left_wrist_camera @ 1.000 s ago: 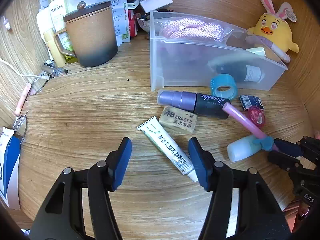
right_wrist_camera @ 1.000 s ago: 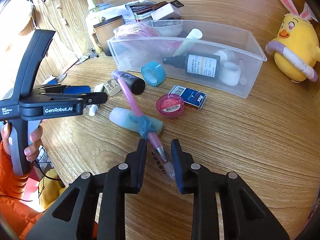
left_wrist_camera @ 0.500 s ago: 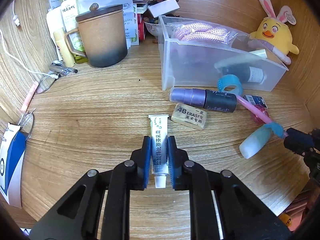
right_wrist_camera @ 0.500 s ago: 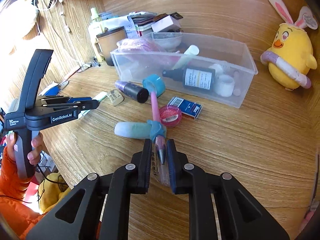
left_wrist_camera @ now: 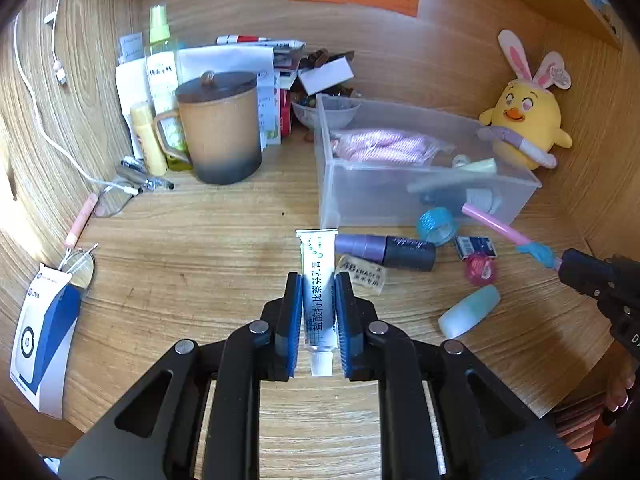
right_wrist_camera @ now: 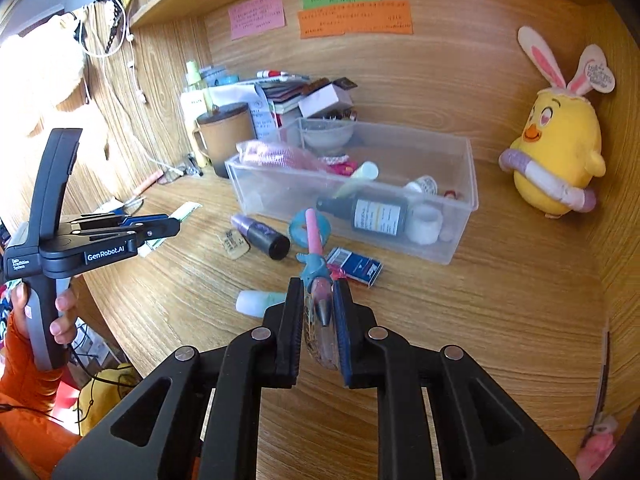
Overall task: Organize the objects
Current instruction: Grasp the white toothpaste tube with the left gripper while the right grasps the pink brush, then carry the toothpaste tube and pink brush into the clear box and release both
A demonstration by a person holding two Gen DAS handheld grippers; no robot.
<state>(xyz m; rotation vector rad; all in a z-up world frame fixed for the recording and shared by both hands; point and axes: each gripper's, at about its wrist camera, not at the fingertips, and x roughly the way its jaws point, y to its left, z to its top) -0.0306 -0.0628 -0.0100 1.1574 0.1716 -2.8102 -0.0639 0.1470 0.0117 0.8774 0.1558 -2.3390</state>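
Observation:
My left gripper (left_wrist_camera: 317, 280) is shut on a white ointment tube (left_wrist_camera: 318, 280) and holds it above the desk, in front of the clear plastic bin (left_wrist_camera: 400, 200). My right gripper (right_wrist_camera: 317, 286) is shut on a pink pen (right_wrist_camera: 314, 236) with a teal grip, lifted above the desk; the pen (left_wrist_camera: 508, 234) also shows in the left wrist view. On the desk lie a purple-black tube (left_wrist_camera: 386, 250), an eraser (left_wrist_camera: 362, 274), a blue tape roll (left_wrist_camera: 436, 226), a blue box (left_wrist_camera: 476, 246), a pink round tin (left_wrist_camera: 480, 268) and a pale green bottle (left_wrist_camera: 468, 312).
A brown lidded mug (left_wrist_camera: 220, 128), bottles and papers stand at the back left. A yellow plush chick (left_wrist_camera: 524, 120) sits at the back right. Glasses (left_wrist_camera: 116, 200) and a white-blue box (left_wrist_camera: 44, 332) lie at the left. The bin (right_wrist_camera: 360, 184) holds a dark bottle and pink cloth.
Both grippers closed on their items and lifted: the left raised the ointment tube off the desk, the right raised the pink pen off the pale green bottle.

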